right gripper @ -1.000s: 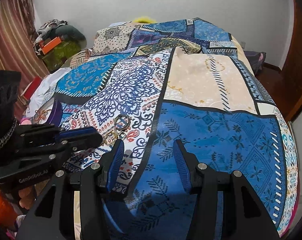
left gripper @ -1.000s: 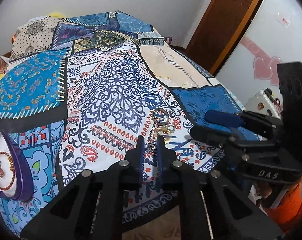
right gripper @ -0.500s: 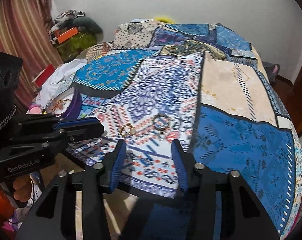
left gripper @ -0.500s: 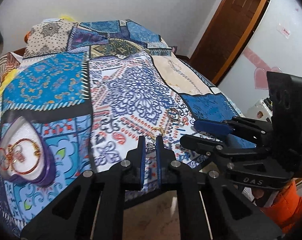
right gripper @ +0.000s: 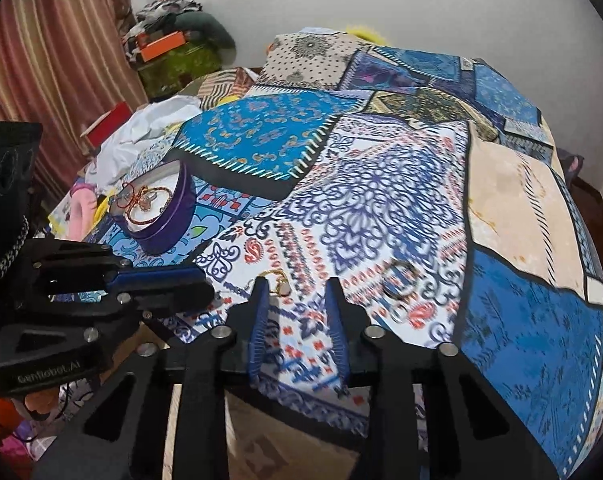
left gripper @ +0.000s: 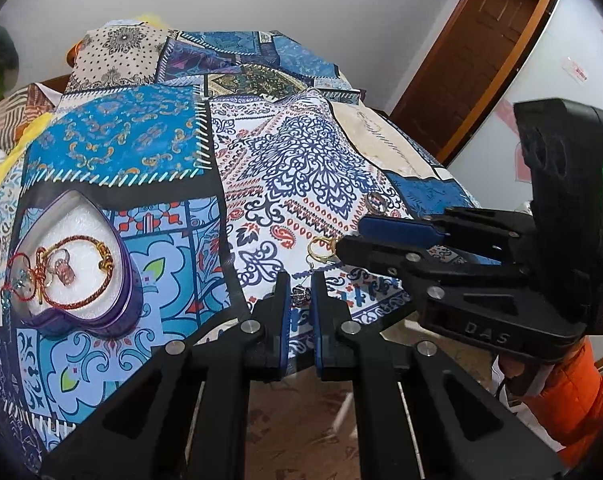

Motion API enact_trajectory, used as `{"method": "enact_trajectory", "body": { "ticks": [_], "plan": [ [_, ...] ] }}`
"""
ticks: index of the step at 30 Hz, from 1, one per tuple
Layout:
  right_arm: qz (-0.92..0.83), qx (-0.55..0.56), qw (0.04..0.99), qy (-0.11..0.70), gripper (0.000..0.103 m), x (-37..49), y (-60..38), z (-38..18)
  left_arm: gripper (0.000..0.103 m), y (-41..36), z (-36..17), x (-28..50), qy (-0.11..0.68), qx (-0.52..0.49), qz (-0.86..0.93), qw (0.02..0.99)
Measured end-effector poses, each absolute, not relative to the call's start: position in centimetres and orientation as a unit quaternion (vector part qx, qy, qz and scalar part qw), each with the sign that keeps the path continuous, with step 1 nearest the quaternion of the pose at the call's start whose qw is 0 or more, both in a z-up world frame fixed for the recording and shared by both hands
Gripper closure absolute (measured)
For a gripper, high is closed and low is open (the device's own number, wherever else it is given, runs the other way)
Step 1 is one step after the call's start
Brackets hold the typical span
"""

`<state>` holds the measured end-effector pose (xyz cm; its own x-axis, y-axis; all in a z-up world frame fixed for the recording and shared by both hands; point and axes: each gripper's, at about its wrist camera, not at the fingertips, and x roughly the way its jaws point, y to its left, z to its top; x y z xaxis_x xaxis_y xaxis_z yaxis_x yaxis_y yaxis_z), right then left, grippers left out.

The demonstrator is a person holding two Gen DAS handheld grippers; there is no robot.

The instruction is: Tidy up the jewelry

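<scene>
My left gripper (left gripper: pixel 300 294) is shut on a small beaded charm (left gripper: pixel 300 296) with a thin wire, held just above the bedspread's near edge. A gold ring (left gripper: pixel 320 246) lies on the cloth just beyond it, and a silver ring (left gripper: pixel 375 202) lies farther right. The purple heart-shaped tin (left gripper: pixel 127 280) at the left holds bracelets and a ring. My right gripper (right gripper: pixel 296 292) is closing, with only cloth between its jaws. The gold ring (right gripper: pixel 279 280) sits just past its left fingertip (right gripper: pixel 259 294). The silver ring (right gripper: pixel 397 276) lies to its right, and the tin (right gripper: pixel 169 220) far to its left.
The patchwork bedspread (right gripper: pixel 521 320) covers the whole bed, and its near edge drops to a patterned floor (left gripper: pixel 285 420). Clothes and boxes (right gripper: pixel 169 52) pile up by the curtain at the left. A wooden door (left gripper: pixel 481 52) stands at the right. An orange sleeve (left gripper: pixel 573 400) shows behind the right gripper.
Both grippers have shifted left along the bed's near edge, bringing the tin further into view. The right jaws have narrowed. The left gripper has kept its hold on the charm.
</scene>
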<state>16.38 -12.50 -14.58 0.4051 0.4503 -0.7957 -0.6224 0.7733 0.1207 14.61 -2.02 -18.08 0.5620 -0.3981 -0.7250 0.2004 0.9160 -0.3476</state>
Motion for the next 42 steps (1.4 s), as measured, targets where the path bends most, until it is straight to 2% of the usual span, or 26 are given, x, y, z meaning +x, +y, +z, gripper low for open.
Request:
{"method": "enact_trajectory", "body": {
  "ticks": [10,26,29,34,42],
  "plan": [
    [0.338,-0.108,0.825,0.440,0.098,16.4,-11.4,-15.2,0.095,-2.1,-18.4,14.8,0.436,-0.117,-0.175,0.875],
    [0.317,-0.061,0.837,0.441,0.100,16.2,-14.7,-13.8,0.095,-1.8,-16.8,14.1,0.421,-0.100,-0.146,0.890],
    [0.320,-0.051,0.828,0.457,0.098,16.3,-14.5,-13.6,0.095,-1.5,-16.1,13.8,0.411,-0.100,-0.138,0.896],
    [0.324,-0.064,0.825,0.459,0.081,15.9,-13.0,-13.9,0.095,-0.5,-15.0,13.2,0.396,-0.104,-0.132,0.903],
    [0.349,-0.098,0.809,0.463,0.079,14.9,-10.3,-14.7,0.095,0.0,-13.8,13.0,0.386,-0.111,-0.143,0.905]
  ]
}}
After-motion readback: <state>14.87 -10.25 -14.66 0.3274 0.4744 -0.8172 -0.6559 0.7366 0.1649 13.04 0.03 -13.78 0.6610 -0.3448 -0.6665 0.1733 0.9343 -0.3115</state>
